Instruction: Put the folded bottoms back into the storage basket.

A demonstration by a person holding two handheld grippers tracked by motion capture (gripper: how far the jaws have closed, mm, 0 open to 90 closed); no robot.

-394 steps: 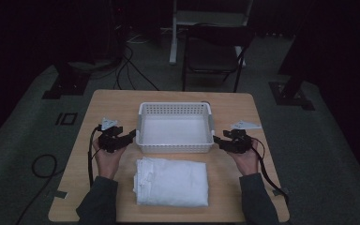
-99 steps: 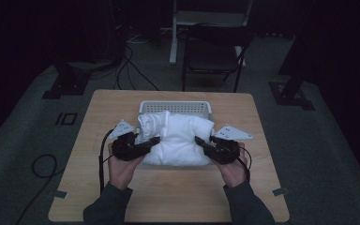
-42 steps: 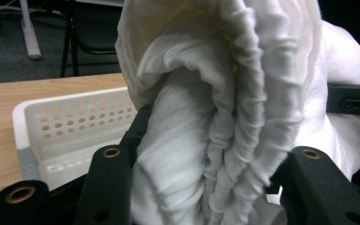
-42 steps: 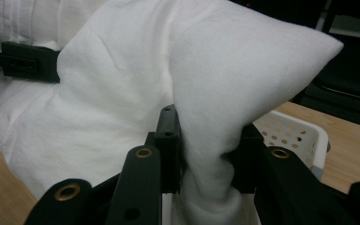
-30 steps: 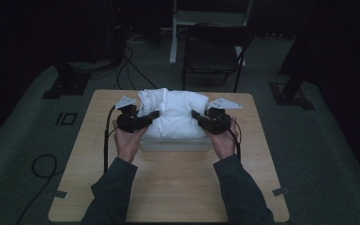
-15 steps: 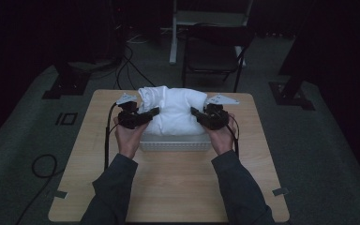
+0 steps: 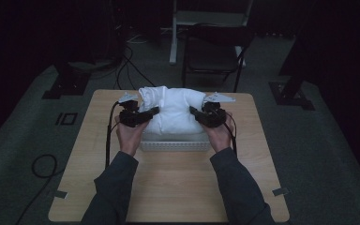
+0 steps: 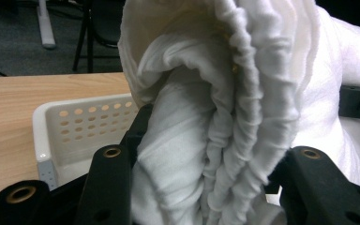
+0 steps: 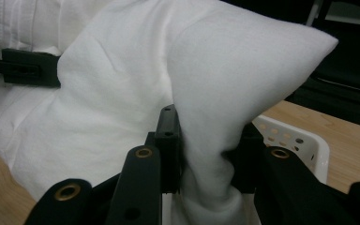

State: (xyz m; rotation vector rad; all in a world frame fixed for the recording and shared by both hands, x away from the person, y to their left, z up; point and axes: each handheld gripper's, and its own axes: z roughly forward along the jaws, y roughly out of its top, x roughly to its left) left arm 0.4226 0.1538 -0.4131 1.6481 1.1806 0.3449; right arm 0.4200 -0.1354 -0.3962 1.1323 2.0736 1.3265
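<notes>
Towel bundle [image 7: 174,111], long axis L-R over basket [image 7: 173,146]

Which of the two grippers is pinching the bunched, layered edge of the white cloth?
The left gripper: its jaws clamp the white cloth at its gathered folds, above the white basket. The right gripper pinches a smooth corner.

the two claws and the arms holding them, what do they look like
Both the left claw and the right claw are black, each topped by a grey three-cornered plate. The gripper views show black jaws with brass-coloured rivet holes. A black cable trails from the left one. The person wears dark grey long sleeves.
</notes>
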